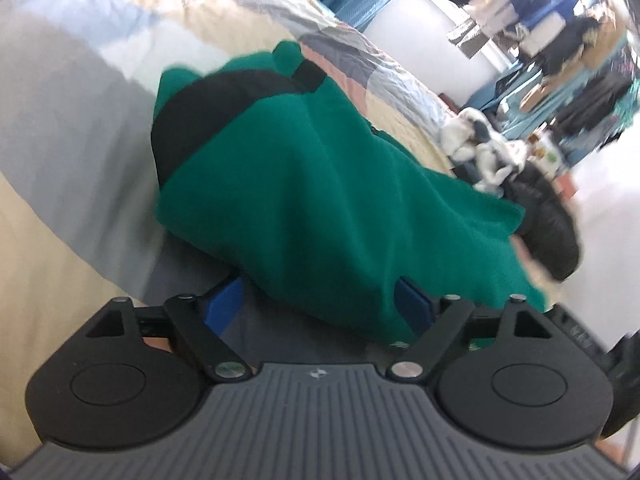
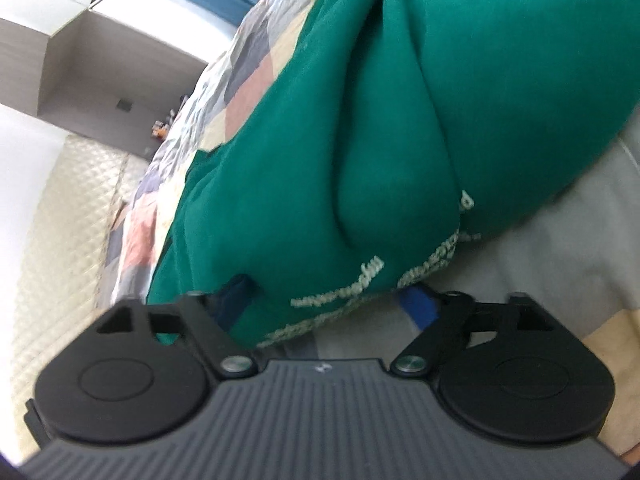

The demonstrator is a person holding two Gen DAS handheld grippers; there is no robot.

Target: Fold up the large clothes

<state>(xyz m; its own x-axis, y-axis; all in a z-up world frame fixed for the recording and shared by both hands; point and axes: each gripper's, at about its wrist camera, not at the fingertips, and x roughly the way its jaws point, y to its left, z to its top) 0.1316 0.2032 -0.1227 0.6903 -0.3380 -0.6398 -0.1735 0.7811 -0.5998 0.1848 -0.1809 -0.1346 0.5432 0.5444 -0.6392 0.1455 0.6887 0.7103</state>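
A large green fleece garment (image 1: pixel 320 184) with a black collar band (image 1: pixel 208 108) lies bunched on the bed. In the left wrist view my left gripper (image 1: pixel 320 300) has its blue fingers (image 1: pixel 224 300) wide apart, and the garment's near edge drapes over the gap and the right finger. In the right wrist view the same green garment (image 2: pixel 400 140), with pale printed lettering (image 2: pixel 360 280) at its hem, fills the frame. My right gripper (image 2: pixel 328 300) is open, its blue fingers (image 2: pixel 420 304) either side of the hem.
The bed has a patchwork quilt (image 1: pixel 360 56) and a grey and cream sheet (image 1: pixel 60 140). A black item (image 1: pixel 548 224) and a white and grey bundle (image 1: pixel 480 144) lie at the bed's right edge. A quilted headboard (image 2: pixel 72 220) and wall unit (image 2: pixel 120 60) stand at left.
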